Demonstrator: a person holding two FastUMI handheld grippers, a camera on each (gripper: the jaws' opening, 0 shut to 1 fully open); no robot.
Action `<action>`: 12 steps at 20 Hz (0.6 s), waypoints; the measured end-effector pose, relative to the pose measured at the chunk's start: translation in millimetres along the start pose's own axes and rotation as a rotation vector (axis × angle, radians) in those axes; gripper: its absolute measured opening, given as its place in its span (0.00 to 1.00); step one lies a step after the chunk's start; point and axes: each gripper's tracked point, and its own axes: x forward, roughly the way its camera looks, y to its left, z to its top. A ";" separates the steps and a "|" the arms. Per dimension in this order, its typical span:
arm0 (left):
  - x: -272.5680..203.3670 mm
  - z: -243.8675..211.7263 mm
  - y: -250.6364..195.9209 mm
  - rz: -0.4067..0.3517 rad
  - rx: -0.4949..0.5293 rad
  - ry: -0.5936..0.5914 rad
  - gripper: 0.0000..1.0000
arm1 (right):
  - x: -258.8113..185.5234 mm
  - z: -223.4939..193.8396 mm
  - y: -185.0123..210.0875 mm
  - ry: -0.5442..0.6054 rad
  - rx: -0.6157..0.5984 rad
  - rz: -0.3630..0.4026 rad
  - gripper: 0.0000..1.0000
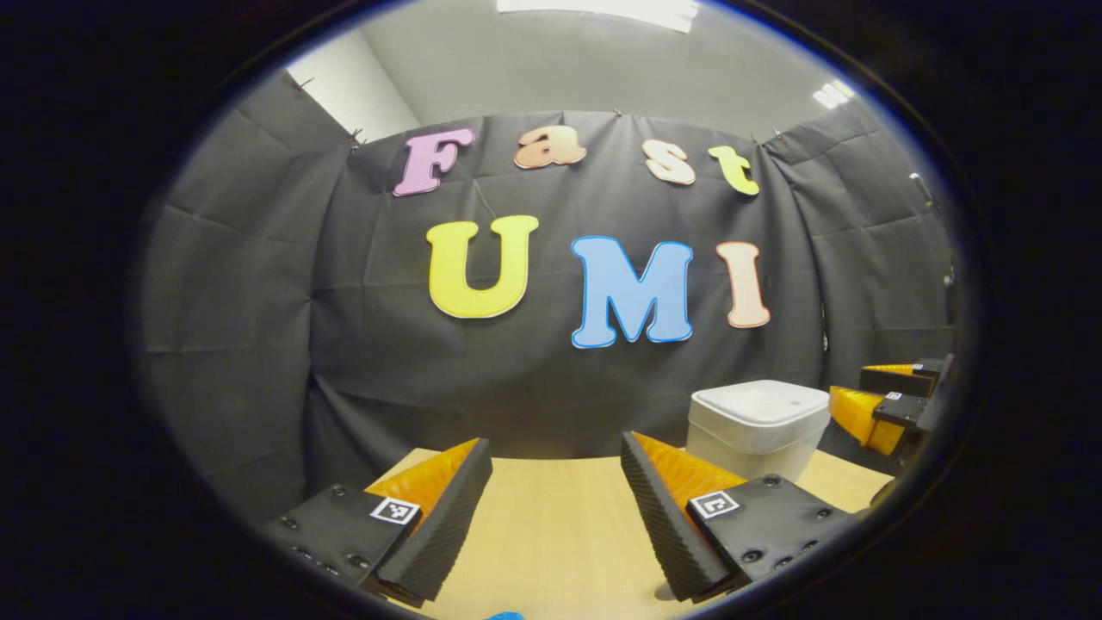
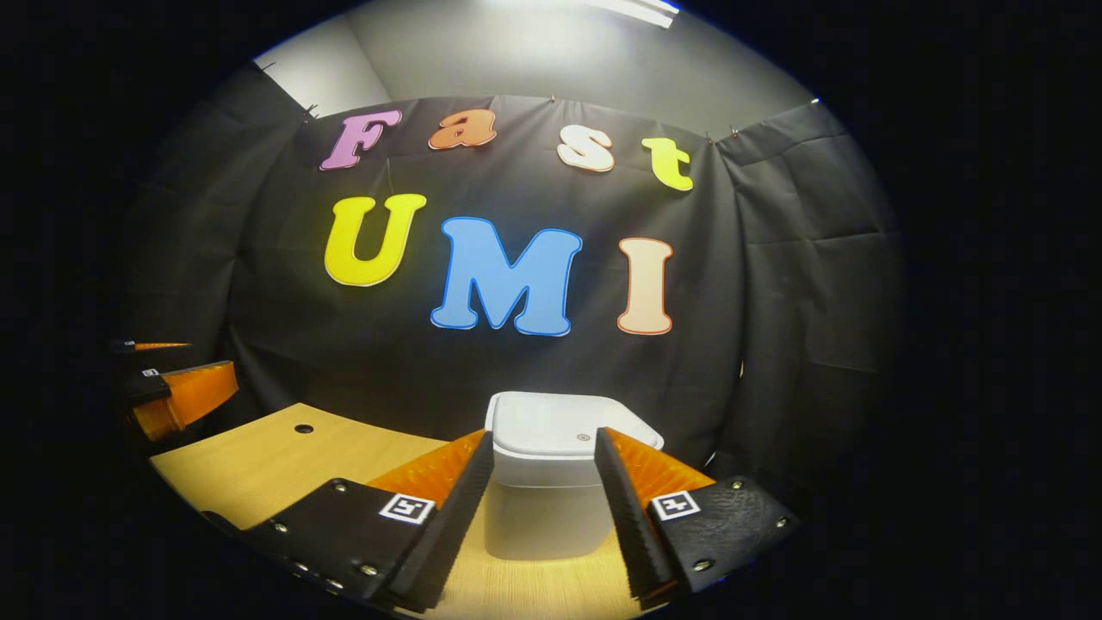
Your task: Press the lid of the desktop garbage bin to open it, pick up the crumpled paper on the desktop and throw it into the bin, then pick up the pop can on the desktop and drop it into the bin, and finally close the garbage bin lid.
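Where the black cloth wall (image 1: 551,370) meets the desk, a pale wood-grain desktop (image 1: 560,525) is seen, lit from ceiling light panels (image 1: 603,10) set in a grey ceiling. The cloth is creased in squares and is pinned along its top edge. In the right gripper view, a small round hole (image 2: 303,428) is found in the desktop (image 2: 258,465) near its far left part.

The garbage bin (image 2: 547,499) is placed at the back of the desktop, close to the cloth wall. It is a white, smooth, boxy container with rounded corners, and its lid (image 2: 568,426) is down; a small round mark is seen on the lid's top. In the left gripper view the bin (image 1: 753,430) is seen to the right, beyond the right finger.

The left gripper (image 1: 555,456) is held above the desktop with its 2 jaws spread wide and nothing between them. Its fingers (image 1: 448,525) are wedge-shaped, with ribbed inner faces and square printed tags on flat bolted plates.

The right gripper (image 2: 544,448) is pointed straight at the bin, its jaws also spread wide, with the bin framed between them farther off, untouched. The right gripper is also seen in the left gripper view at the far right edge (image 1: 887,405), just beside the bin.
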 end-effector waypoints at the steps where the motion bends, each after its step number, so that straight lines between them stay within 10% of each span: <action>1: 0.3 0.1 1.1 0.004 -0.001 -0.001 1.00 | 2.9 -1.4 0.0 0.010 -0.001 -0.005 0.73; 6: -0.5 -0.3 6.5 0.019 -0.002 -0.001 1.00 | 14.4 -11.1 -12.4 0.054 0.030 -0.040 0.35; 7: 0.2 -0.7 7.4 0.023 -0.002 0.000 1.00 | 17.7 -12.5 -12.9 0.064 0.047 -0.038 0.10; 12: -0.9 -2.9 11.2 0.034 -0.001 0.003 1.00 | 43.0 -24.8 -29.2 0.101 0.104 -0.027 0.02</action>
